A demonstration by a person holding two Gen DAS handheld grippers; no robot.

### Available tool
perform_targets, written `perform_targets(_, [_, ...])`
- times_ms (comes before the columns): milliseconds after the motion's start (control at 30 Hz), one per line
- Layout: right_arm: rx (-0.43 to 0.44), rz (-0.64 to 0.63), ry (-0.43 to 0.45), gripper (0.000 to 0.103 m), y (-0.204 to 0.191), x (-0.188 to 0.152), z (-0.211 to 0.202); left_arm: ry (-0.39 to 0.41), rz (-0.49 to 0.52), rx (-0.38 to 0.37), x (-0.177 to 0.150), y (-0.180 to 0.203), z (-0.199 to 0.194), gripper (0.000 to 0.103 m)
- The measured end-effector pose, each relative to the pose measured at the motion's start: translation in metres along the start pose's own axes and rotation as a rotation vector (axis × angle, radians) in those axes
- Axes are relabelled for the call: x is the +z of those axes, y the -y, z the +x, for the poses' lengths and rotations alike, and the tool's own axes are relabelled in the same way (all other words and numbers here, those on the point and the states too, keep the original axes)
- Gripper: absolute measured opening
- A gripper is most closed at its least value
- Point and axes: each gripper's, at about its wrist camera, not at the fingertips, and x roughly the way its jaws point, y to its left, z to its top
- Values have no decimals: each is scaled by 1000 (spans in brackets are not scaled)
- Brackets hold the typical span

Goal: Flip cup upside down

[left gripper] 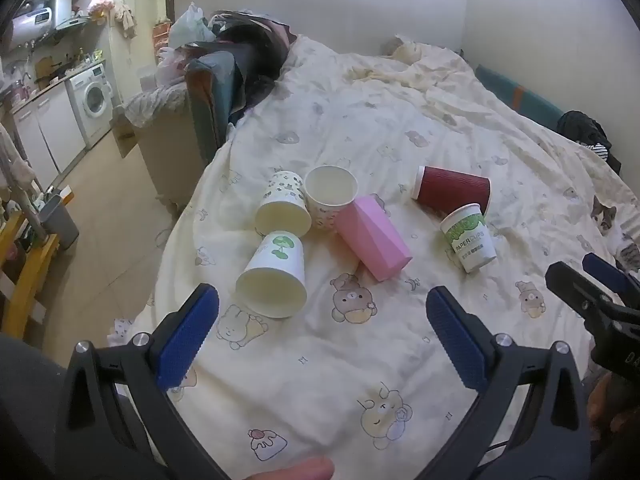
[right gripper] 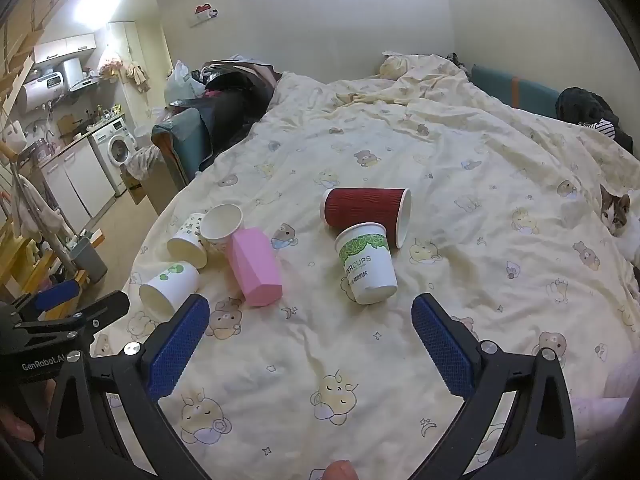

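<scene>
Several cups lie on a cream bear-print duvet [left gripper: 320, 360]. A white cup with a green leaf print [left gripper: 274, 278] [right gripper: 170, 287] lies on its side, mouth toward me. A patterned cup [left gripper: 284, 204] lies on its side; another [left gripper: 330, 196] [right gripper: 221, 227] stands mouth up, tilted. A pink faceted cup [left gripper: 372, 238] [right gripper: 256, 266], a dark red ribbed cup [left gripper: 454, 192] [right gripper: 366, 210] and a green-banded paper cup [left gripper: 470, 238] [right gripper: 368, 262] also lie there. My left gripper [left gripper: 322, 304] is open just short of the leaf cup. My right gripper [right gripper: 310, 312] is open below the green-banded cup.
A cat [right gripper: 616, 216] lies at the bed's right edge. A chair piled with clothes [left gripper: 224, 80] stands at the bed's far left. The bed's left edge drops to a tiled floor with a grey bin [left gripper: 60, 216] and a washing machine [left gripper: 94, 100].
</scene>
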Motion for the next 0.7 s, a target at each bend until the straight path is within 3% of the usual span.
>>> perform_targets(700, [-2,0,2,103,-1,0,1,-1,1,5,4,1,-2,102])
